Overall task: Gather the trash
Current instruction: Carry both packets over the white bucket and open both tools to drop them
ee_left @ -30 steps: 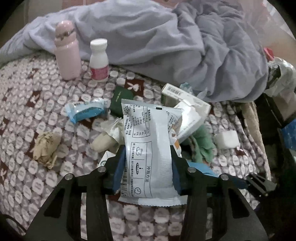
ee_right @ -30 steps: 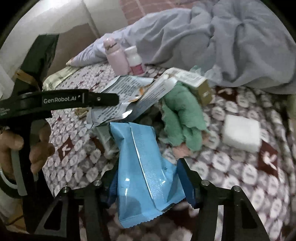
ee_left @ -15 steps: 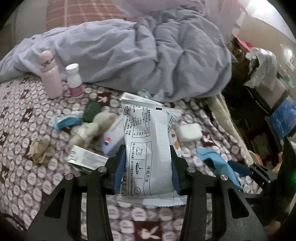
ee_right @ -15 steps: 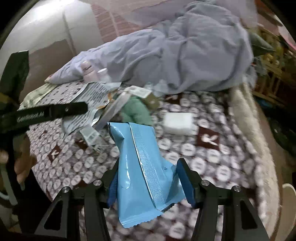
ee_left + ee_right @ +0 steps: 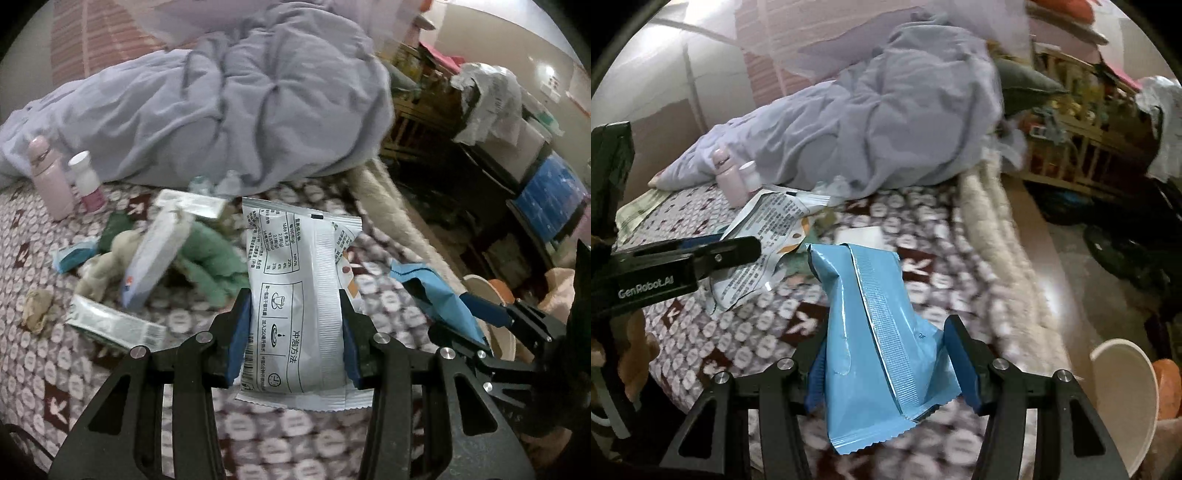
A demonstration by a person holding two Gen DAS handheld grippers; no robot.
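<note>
While the left gripper [image 5: 293, 334] is clamping a white sachet [image 5: 295, 295] and the right gripper [image 5: 892, 363] a blue wrapper [image 5: 875, 332], litter is lying on the patterned bedspread [image 5: 48, 354] (a rumpled lilac duvet [image 5: 221, 110] behind).

1. The right gripper [image 5: 890, 363] clamps a blue wrapper [image 5: 877, 339] between its blue pads, the wrapper standing upright.
2. At nine o'clock, the left gripper [image 5: 738, 251] holds a white printed packet [image 5: 764, 236].
3. Beneath lies a bed [image 5: 746, 332] with a patterned cover.
4. At twelve o'clock, a rumpled lilac duvet [image 5: 871, 122].
5. At ten o'clock, a pink bottle [image 5: 727, 177] touching a white one [image 5: 750, 177].
6. At four o'clock, a pale bowl [image 5: 1123, 402].
</note>
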